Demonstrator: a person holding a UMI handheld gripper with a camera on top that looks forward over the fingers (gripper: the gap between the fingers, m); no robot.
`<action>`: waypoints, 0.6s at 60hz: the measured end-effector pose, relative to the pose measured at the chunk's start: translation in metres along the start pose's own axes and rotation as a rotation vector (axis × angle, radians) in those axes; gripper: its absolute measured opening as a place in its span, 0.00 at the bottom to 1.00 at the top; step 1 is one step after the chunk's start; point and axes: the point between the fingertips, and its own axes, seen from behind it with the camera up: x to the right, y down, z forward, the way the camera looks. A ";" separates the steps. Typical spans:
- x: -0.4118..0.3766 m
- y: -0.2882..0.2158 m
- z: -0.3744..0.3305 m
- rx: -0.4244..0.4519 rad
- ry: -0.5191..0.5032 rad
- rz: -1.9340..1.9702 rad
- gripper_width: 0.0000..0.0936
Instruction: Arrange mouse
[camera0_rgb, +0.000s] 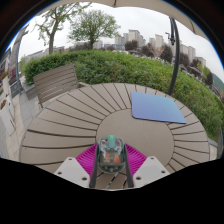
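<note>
A translucent mouse (111, 152) with a green light on top and orange parts inside sits between my fingers, held a little above the round wooden slatted table (70, 115). My gripper (111, 160) is shut on the mouse, with the magenta pads (89, 158) pressing on both of its sides. A blue mouse mat (158, 106) lies flat on the table, beyond my fingers and to the right.
A wooden bench (56, 80) stands beyond the table on the left. A green hedge (110, 66) runs behind the table. Trees and city buildings show in the distance.
</note>
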 end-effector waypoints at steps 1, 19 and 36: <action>-0.002 -0.001 -0.001 -0.002 -0.009 -0.004 0.45; 0.042 -0.153 -0.019 0.102 -0.106 0.056 0.41; 0.180 -0.186 0.133 0.018 0.009 0.054 0.43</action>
